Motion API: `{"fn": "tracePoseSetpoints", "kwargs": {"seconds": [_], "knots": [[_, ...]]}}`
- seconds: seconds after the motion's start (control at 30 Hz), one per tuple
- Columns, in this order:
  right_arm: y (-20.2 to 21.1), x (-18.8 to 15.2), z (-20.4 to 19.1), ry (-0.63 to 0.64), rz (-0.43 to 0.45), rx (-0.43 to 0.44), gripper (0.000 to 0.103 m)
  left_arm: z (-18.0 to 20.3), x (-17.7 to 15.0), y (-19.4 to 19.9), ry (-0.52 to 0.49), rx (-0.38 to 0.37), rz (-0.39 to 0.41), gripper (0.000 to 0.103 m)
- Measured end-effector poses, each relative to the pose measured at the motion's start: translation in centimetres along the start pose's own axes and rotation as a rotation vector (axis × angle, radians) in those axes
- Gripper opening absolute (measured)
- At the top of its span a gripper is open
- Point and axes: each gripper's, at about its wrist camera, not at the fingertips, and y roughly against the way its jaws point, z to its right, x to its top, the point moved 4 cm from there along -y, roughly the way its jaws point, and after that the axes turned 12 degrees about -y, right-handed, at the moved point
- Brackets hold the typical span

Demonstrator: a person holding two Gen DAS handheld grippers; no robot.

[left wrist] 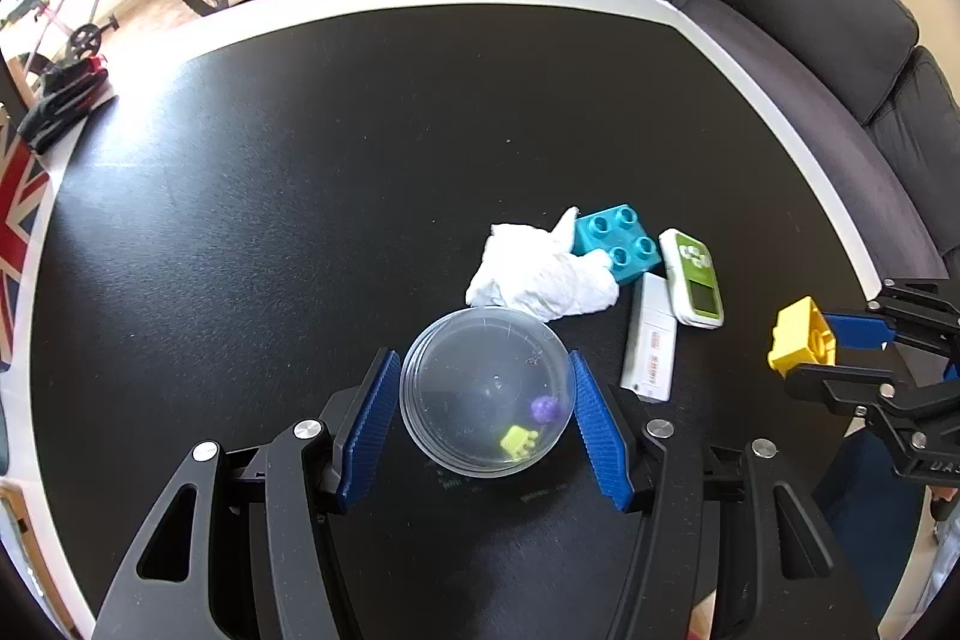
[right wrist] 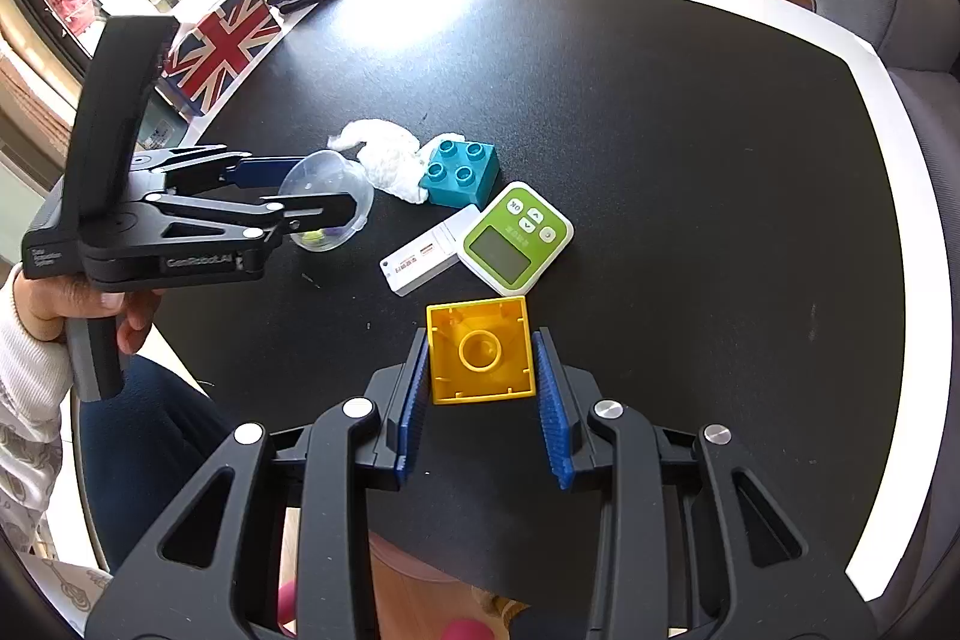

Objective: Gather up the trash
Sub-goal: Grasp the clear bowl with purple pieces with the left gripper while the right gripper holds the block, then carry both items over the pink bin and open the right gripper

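In the left wrist view, we see the left gripper [left wrist: 485,400] at bottom centre, its blue pads [left wrist: 372,427] pressed against both sides of a clear plastic bowl [left wrist: 480,382] resting on the black round table [left wrist: 300,190]. A small purple bit [left wrist: 545,407] and a yellow-green bit [left wrist: 518,441] lie inside the bowl. Just above it, right of centre, a crumpled white tissue [left wrist: 540,274] touches a teal building block [left wrist: 618,241]. Further right lie a white test cassette [left wrist: 649,340] and a green-and-white timer [left wrist: 693,277], side by side. At the right edge, the right gripper [left wrist: 804,340] pinches a yellow building block [left wrist: 798,334]. In the right wrist view, that block [right wrist: 481,352] sits at lower centre with its hollow underside facing the camera, clamped between the fingers [right wrist: 549,400] above the table.
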Motion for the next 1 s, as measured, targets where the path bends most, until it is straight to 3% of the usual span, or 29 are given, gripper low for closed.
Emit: {"fn": "tracePoseSetpoints", "kwargs": {"seconds": [0.5,1.0], "knots": [[4.0,-2.1,-2.1,0.025,0.066,0.007,0.033,4.0,-2.7,7.3,-0.037,-0.012,0.096,0.056],[7.9,-8.5,-4.4,0.08,0.101,0.018,0.033,8.6,-7.7,11.4,-0.064,-0.037,0.142,0.056]]}}
